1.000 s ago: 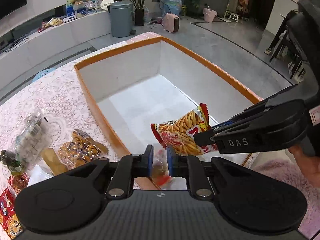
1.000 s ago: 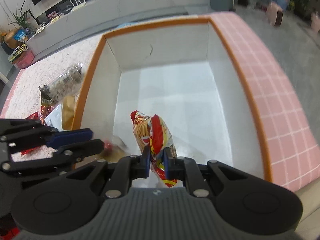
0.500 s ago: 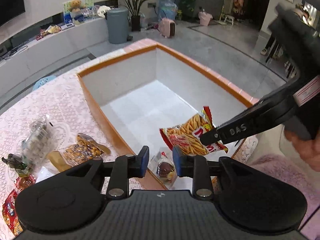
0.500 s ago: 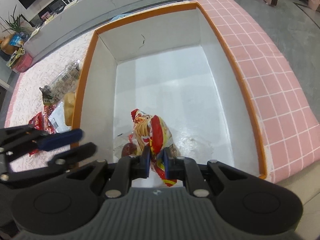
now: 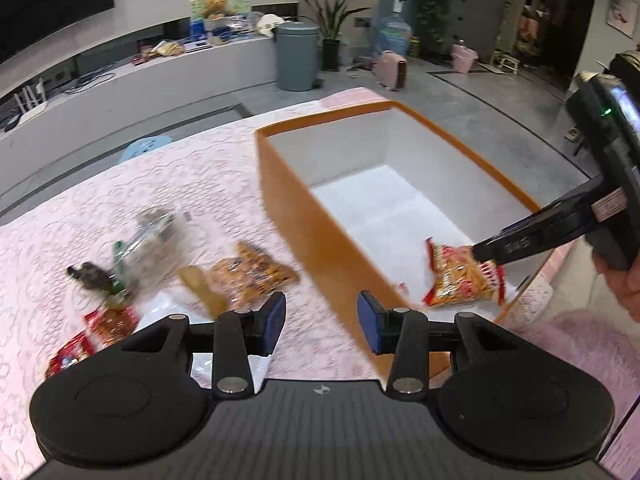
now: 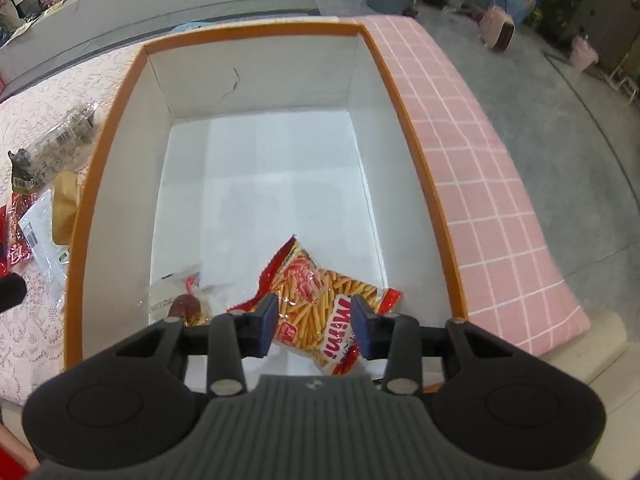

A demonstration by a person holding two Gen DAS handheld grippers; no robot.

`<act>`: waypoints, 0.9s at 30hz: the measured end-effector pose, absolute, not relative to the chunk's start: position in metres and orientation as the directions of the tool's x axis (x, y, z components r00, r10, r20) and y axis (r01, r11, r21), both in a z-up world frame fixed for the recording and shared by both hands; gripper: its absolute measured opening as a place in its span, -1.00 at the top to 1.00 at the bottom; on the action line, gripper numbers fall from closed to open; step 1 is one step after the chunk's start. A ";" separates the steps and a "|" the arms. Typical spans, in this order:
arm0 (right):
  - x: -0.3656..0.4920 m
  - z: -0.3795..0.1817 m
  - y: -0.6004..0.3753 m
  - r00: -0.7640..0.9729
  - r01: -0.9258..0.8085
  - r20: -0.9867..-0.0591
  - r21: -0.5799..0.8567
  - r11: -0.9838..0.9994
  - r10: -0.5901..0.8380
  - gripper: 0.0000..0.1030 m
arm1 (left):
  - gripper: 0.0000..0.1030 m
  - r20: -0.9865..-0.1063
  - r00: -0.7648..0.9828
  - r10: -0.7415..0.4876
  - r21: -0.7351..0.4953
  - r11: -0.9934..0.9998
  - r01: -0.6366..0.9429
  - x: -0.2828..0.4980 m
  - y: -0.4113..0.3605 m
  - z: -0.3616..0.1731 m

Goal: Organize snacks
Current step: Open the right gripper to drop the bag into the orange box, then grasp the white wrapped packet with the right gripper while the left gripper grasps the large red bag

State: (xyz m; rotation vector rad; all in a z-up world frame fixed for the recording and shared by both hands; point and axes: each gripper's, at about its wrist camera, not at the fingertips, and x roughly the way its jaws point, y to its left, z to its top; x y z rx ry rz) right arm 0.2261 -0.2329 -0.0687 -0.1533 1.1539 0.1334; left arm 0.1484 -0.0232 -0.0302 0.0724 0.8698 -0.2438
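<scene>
Now right gripper [image 6: 313,326] jaws parted, just been opening; red-and-yellow "Mimi" stick-snack bag [image 6: 320,304] lies loose between and below them on near floor of white-lined, orange-rimmed box [image 6: 416,160]. Small clear-wrapped brown snack [image 6: 182,300] just left of bag, by left wall. Far half of box floor bare. Left gripper [image 5: 322,322] jaws apart, just been opening, nothing between, over box's left rim. Loose snack packets [image 5: 252,276] on pink lace tablecloth [image 5: 192,176], left of box.
</scene>
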 end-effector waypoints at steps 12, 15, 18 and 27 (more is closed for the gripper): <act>0.187 -0.020 -0.182 0.561 -0.268 -0.813 -0.002 0.963 0.154 -0.10 | -0.01 -0.748 0.649 -0.140 -0.054 0.987 0.150 0.125 0.027 -0.032; 0.169 -0.012 -0.159 0.596 -0.337 -0.766 0.033 0.941 0.241 -0.18 | -0.02 -0.752 0.649 -0.115 -0.054 0.992 0.113 0.123 0.041 -0.038; 0.154 -0.011 -0.134 0.616 -0.395 -0.723 0.059 0.917 0.312 -0.18 | -0.04 -0.757 0.646 -0.098 -0.072 0.995 0.067 0.120 0.058 -0.043; 0.143 -0.042 -0.080 0.572 -0.478 -0.694 0.152 0.865 0.438 -0.19 | -0.06 -0.777 0.626 -0.058 -0.089 0.996 -0.018 0.120 0.098 -0.057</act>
